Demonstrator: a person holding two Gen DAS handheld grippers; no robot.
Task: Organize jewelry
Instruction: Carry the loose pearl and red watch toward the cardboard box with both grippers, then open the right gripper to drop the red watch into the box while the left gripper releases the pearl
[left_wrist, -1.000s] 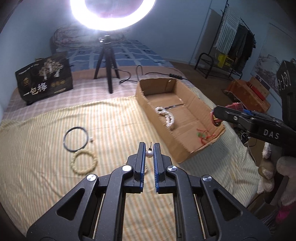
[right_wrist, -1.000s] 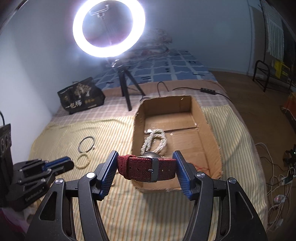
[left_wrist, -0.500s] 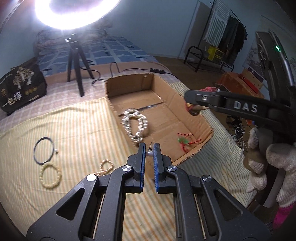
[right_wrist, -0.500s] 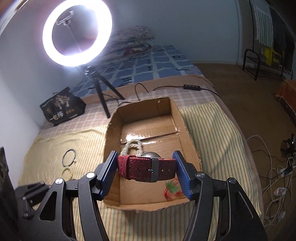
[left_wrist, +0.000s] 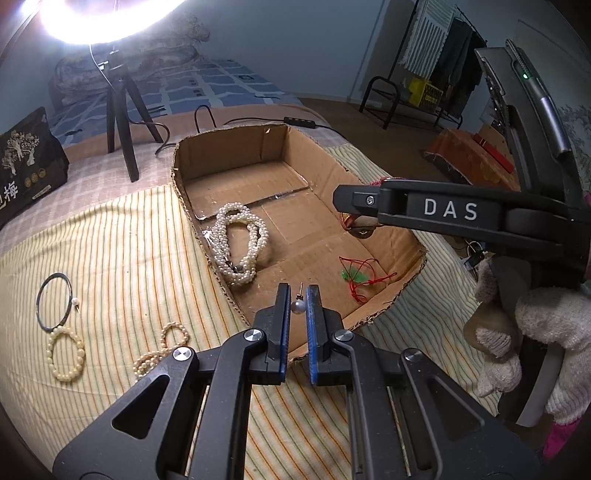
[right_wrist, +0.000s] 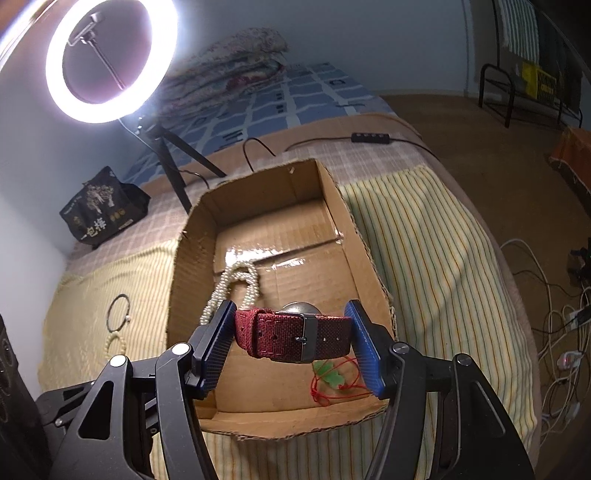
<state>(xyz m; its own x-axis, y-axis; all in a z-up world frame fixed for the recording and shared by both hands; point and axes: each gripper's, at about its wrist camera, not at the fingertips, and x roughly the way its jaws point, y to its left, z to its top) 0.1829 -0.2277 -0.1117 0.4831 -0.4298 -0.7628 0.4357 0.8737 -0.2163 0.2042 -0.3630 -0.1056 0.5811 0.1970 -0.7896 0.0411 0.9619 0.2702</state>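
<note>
My left gripper is shut on a small pearl earring and holds it above the near edge of the open cardboard box. My right gripper is shut on a red fabric-strap watch and holds it over the box; its finger also shows in the left wrist view. In the box lie a white pearl necklace and a green pendant on red cord. On the striped cloth left of the box lie a dark bangle, a cream bead bracelet and a small pearl bracelet.
A ring light on a black tripod stands behind the box, with a black bag to its left. A cable with a switch runs behind the box. The bed edge drops off at the right, with cables on the floor.
Both grippers have moved forward and over the box with their loads. The box now fills more of both views, and the loose bracelets have slid to the left.
</note>
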